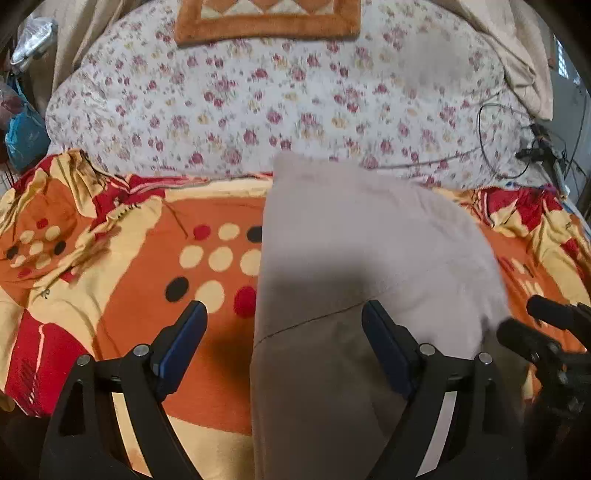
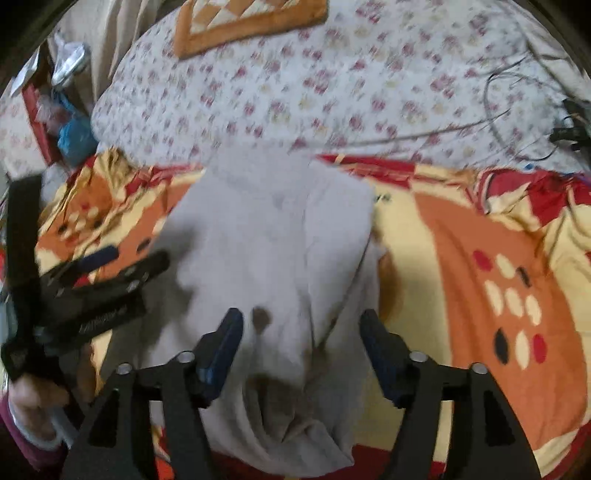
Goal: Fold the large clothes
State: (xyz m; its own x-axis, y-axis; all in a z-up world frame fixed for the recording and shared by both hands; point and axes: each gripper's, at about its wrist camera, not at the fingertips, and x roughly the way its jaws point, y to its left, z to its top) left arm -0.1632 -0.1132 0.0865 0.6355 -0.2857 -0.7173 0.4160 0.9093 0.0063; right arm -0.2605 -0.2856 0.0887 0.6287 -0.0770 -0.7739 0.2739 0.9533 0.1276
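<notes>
A large pale grey-beige garment (image 1: 354,258) lies lengthwise on an orange, red and cream patterned bedspread (image 1: 122,288). It also shows in the right wrist view (image 2: 266,251), with folds and wrinkles near its close end. My left gripper (image 1: 284,317) is open, hovering over the garment's left edge, one finger over the bedspread and one over the cloth. My right gripper (image 2: 301,325) is open and empty above the garment's near part. The right gripper shows at the right edge of the left wrist view (image 1: 543,332); the left gripper shows at the left of the right wrist view (image 2: 99,273).
A white floral quilt (image 1: 280,99) lies bunched behind the bedspread, with an orange-bordered mat (image 1: 266,22) on it. Black cables (image 1: 517,147) lie at the far right. Plastic bags and a blue bundle (image 1: 22,136) sit off the bed's left side.
</notes>
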